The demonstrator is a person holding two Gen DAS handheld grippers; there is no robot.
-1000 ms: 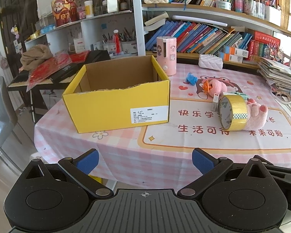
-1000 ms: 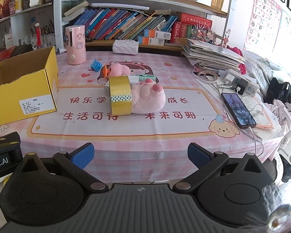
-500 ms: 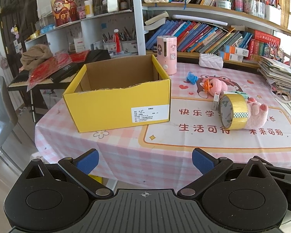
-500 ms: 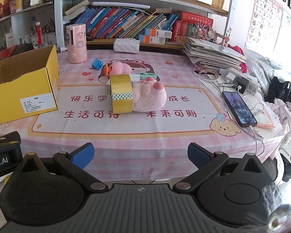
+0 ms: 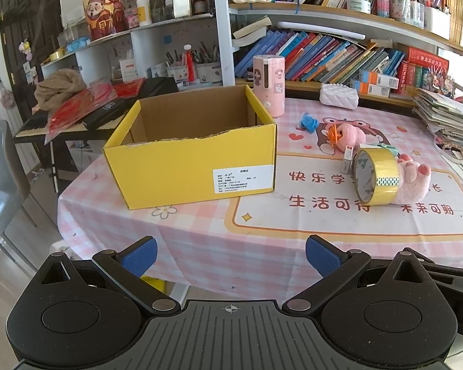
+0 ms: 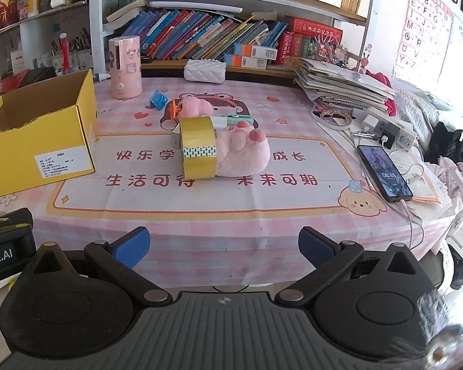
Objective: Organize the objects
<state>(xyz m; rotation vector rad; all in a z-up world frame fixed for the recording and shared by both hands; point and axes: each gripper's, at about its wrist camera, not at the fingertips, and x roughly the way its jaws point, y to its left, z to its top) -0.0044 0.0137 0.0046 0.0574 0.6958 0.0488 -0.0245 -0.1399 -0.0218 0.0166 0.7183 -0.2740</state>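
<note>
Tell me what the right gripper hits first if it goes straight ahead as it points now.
Probably the tape roll, standing on edge against the pink plush paw. The right gripper is open and off the near table edge, with only bare tablecloth between. Depth is unclear; aimed lower, it meets the table first.

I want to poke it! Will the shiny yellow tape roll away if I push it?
Probably. The shiny yellow roll of tape stands on its round edge, so a nudge could roll it. The fluffy pink plush paw beside it may block that side. It looks stiff, with a hollow middle.
</note>
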